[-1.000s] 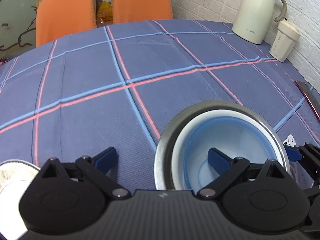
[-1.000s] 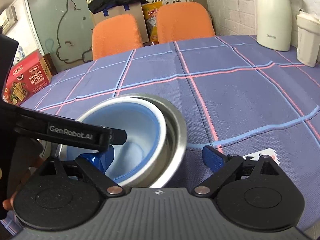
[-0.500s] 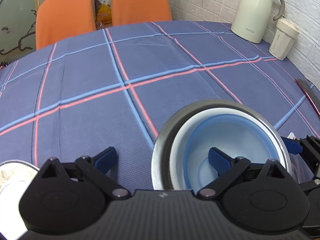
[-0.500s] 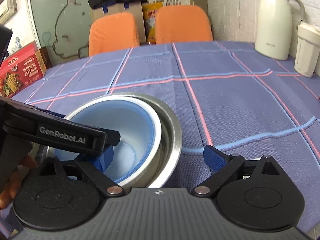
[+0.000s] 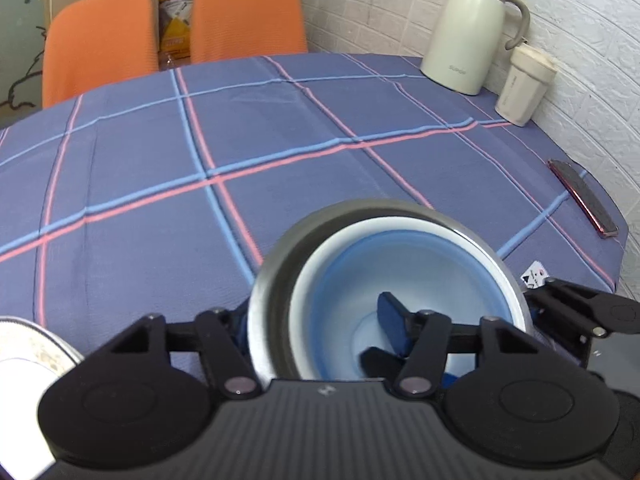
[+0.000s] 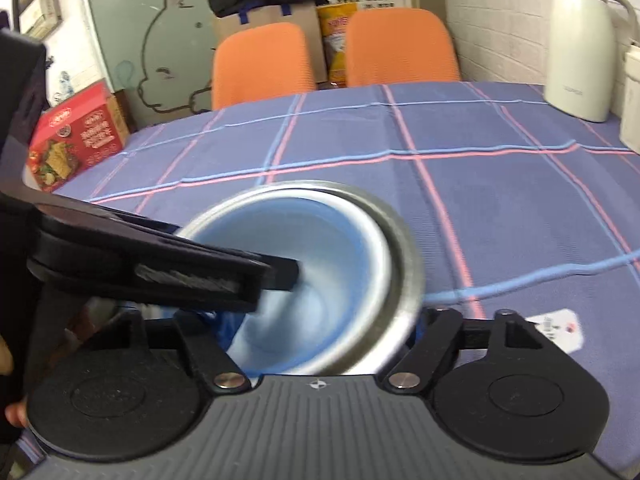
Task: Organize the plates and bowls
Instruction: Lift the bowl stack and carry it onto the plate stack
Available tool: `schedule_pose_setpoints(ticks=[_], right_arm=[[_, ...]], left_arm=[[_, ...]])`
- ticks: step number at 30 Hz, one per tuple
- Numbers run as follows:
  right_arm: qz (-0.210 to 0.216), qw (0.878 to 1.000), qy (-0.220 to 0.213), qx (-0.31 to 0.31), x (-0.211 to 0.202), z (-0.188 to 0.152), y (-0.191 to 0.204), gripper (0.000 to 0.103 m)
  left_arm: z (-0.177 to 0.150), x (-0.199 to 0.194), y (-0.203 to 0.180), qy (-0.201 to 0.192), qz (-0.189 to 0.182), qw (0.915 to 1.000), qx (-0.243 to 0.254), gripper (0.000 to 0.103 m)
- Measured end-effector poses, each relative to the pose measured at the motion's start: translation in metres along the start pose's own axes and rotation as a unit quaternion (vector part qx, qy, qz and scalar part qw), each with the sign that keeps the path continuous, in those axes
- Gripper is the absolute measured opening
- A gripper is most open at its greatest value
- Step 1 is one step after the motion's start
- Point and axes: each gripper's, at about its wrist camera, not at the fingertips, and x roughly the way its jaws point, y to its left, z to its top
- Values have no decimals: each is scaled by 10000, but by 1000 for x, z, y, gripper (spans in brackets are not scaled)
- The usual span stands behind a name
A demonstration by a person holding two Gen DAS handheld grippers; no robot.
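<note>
A steel bowl (image 5: 276, 280) (image 6: 400, 248) stands on the blue checked tablecloth, with a white bowl with a blue inside (image 5: 420, 272) (image 6: 320, 264) nested in it. My left gripper (image 5: 316, 320) is shut on the nested bowls' left wall, one finger outside the steel and one inside the blue bowl. My right gripper (image 6: 320, 328) is shut on the right wall the same way. Each gripper's black body shows in the other's view. The bowls look blurred.
A white plate with a metal rim (image 5: 24, 360) lies at my near left. A cream thermos jug (image 5: 472, 28), a lidded cup (image 5: 524, 84) and a phone (image 5: 584, 196) sit along the right wall. A red box (image 6: 76, 136) is at the left; orange chairs (image 5: 100, 36) stand behind.
Both grippers have narrowed from wide open onto opposite walls of the nested bowls. The bowls now fill more of both views and look blurred.
</note>
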Motion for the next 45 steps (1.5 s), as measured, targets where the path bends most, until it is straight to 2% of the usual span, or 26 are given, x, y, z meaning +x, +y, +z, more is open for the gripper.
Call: schedule_pose_setpoints(ticks=[3,7,14,21,25,30,37,41,45], right_arm=[[-116,9999,-21,67,-2,1,5,60],[-382,9990,-225,27,-16,5,11,61],[-648,9959,-631,-46,-47,14,12,62],[-787,9939,-759,-127,-68,15,21,63],[-583,9941,-850,-328,-71,20,41,63],[-102,9937,-915,-633,-58,27,80,63],[610,9908,-754,-941,-28,27,143,63],[820,9888,-561,-1117,-15,24,168,63],[896,9878,-338,-1226,-7,14,184,63]], left_arm=[[3,-1,-2,106,-36,9998,-154,51],[12,-8,-3,115,-326,9986,-404,48],[24,-38,-25,-252,-525,9979,-266,50],[18,-63,-31,-492,-617,9967,-195,52],[10,-88,-12,-689,-442,9961,-324,52],[-6,-122,32,-895,-1,9940,-624,54],[-35,-151,99,-911,626,9874,-1134,56],[-54,-155,128,-863,746,9836,-1399,56],[-70,-150,148,-725,707,9816,-1619,56]])
